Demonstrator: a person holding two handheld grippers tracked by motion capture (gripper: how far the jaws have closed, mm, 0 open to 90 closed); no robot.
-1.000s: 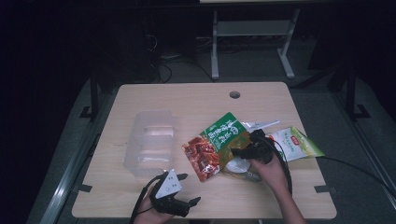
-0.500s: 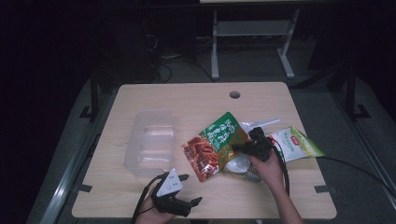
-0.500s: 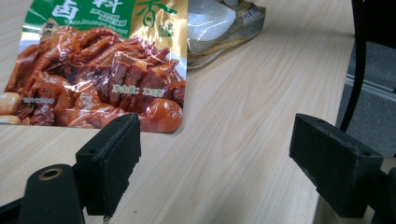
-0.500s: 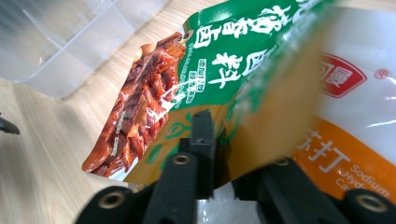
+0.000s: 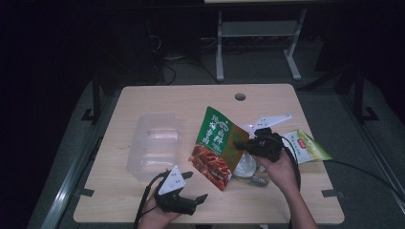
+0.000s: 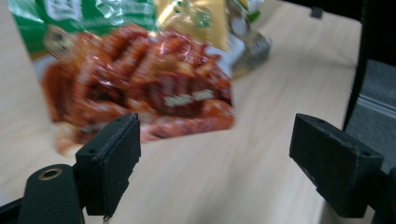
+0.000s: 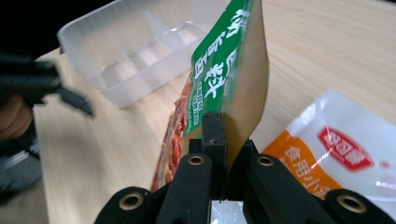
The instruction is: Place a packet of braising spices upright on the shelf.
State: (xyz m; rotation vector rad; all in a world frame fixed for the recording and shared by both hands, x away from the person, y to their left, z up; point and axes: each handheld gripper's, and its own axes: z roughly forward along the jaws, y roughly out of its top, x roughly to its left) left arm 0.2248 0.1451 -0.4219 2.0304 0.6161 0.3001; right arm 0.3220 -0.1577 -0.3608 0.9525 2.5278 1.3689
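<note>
Green-and-red snack packet (image 5: 218, 149) stands tilted, lifted above the table.

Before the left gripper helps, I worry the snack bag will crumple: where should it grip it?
Probably the bottom edge of the green and red snack bag, approached level from the left gripper's side. The right gripper is shut on one side edge, holding the bag tilted off the table, so its flat, thin lower edge hangs free facing the open left jaws.

We grip two black hand-held grippers: the left hand-held gripper (image 5: 193, 187) carries a grey three-cornered plate; the right hand-held gripper (image 5: 239, 145) trails a black cable toward four o'clock; brass-ringed screw holes dot the arms.
</note>
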